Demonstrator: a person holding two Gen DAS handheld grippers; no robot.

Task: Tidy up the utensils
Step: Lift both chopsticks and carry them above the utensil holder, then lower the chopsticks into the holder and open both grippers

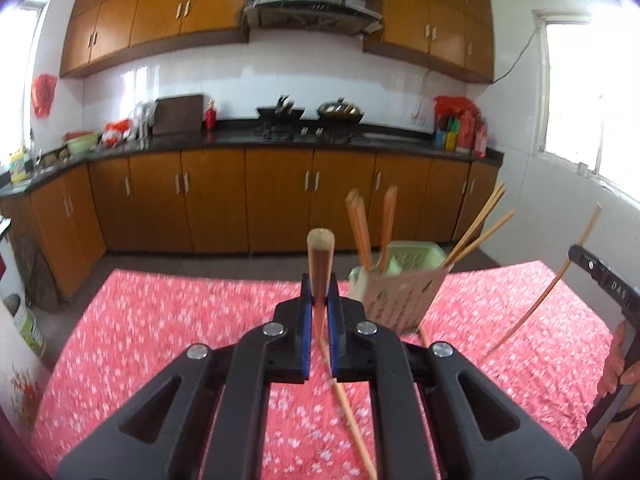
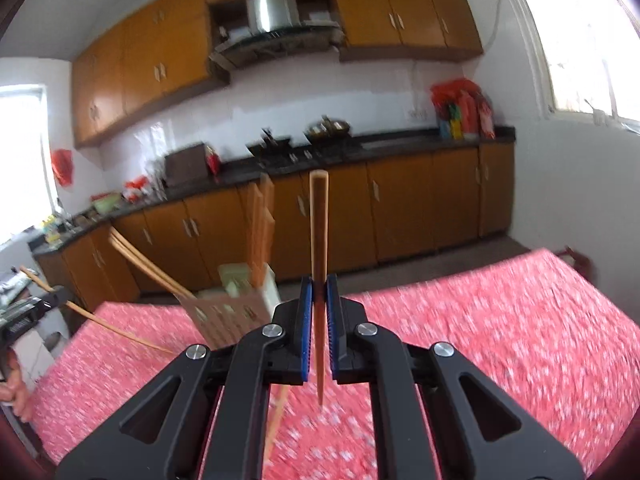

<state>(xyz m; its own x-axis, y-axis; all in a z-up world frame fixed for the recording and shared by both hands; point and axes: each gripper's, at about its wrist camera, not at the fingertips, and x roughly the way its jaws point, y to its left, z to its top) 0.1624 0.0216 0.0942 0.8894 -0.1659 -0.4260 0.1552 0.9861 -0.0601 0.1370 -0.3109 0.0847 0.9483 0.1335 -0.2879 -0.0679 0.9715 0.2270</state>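
Observation:
My left gripper [image 1: 320,296] is shut on a wooden chopstick [image 1: 320,264] that stands upright between the blue pads. My right gripper [image 2: 319,294] is shut on another chopstick [image 2: 319,232], also upright; in the left wrist view it shows at the right edge [image 1: 600,276] with its chopstick [image 1: 548,284] slanting down. A slotted utensil holder [image 1: 400,292], beige in front and green behind, stands on the red floral tablecloth [image 1: 160,320] just ahead and right of my left gripper, with several chopsticks in it. It sits left of my right gripper [image 2: 236,304].
One loose chopstick [image 1: 352,420] lies on the cloth under my left gripper. Orange kitchen cabinets [image 1: 280,200] and a dark counter run along the far wall beyond the table edge. A person's hand [image 1: 620,376] holds the right gripper.

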